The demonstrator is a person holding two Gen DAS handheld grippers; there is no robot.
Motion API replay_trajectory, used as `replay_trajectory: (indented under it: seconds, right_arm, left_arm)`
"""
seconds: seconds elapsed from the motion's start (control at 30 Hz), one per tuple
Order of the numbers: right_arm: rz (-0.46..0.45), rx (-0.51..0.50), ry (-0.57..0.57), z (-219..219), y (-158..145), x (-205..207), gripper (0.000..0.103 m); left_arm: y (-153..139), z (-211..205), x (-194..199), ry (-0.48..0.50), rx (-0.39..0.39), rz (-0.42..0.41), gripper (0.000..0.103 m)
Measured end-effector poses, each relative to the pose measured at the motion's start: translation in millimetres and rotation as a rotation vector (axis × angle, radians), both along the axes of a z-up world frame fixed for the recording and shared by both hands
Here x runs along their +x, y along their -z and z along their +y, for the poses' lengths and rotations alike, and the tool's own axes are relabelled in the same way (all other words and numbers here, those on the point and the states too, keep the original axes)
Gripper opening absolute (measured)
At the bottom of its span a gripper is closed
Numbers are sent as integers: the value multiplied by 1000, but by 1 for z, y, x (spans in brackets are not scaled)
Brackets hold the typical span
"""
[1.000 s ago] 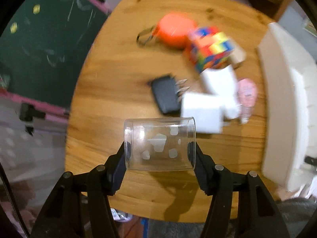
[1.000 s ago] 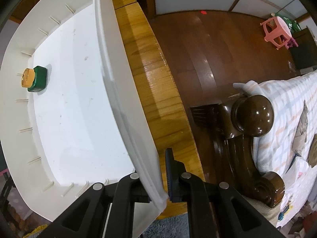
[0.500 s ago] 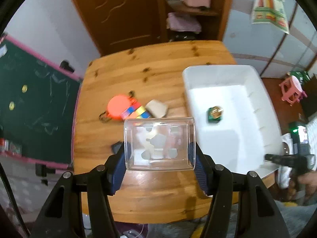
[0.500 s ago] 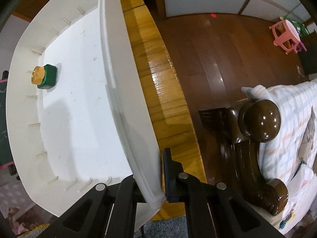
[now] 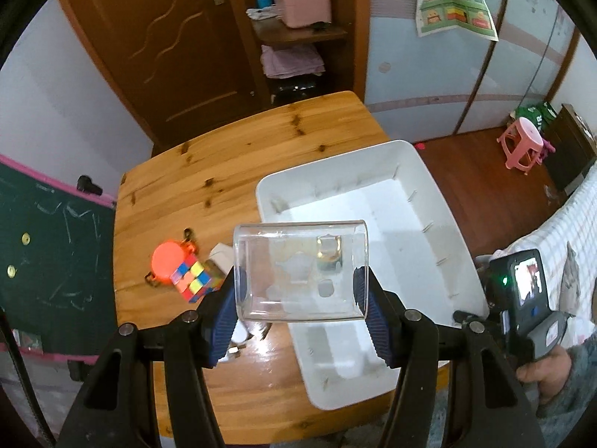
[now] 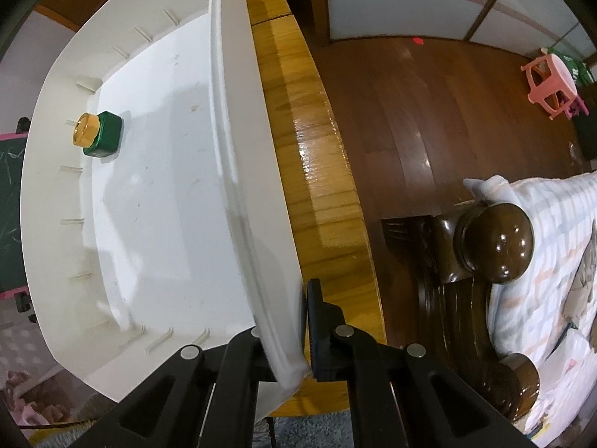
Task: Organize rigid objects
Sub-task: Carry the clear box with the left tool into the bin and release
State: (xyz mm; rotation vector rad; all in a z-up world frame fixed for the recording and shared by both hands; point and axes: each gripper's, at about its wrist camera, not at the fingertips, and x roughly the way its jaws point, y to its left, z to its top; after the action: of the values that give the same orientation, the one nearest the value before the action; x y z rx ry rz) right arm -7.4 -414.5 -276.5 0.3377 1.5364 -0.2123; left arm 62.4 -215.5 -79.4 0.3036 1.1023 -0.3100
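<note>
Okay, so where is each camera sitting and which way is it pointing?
Left wrist: rides the left gripper, raised over the wooden table, looking down past a clear plastic box in its fingers; the right gripper and hand show.
Right wrist: rides the right gripper, clamped on the white bin rim, looking along it.
Shared: the bin, its green gold-capped bottle, table.

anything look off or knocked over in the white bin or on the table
Only a small thing: the green bottle with a gold cap lies on its side in the white bin. The clear container is held sideways in the left claw. Nothing looks spilled or damaged.
</note>
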Motion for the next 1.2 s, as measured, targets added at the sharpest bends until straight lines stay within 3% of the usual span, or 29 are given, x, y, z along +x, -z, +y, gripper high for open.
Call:
replay_trajectory:
  seconds: [0.37,0.57,0.97,1.2]
  right_arm:
    - [-39,-32,-53,6,-9,0,5]
    - [-49,-19,-39,3,-9,-2,5]
    - [-87,2,-7,-2,-8,-9,5]
    - [-103,-16,-16,0,-10,-11,5]
  left_arm:
    - [26,-48,29,51,-12,82,64]
    - [62,-83,53,73,-28,149,64]
    - [172,-122,90,40,137,284,64]
    - [190,-130,94,35,173,295,64]
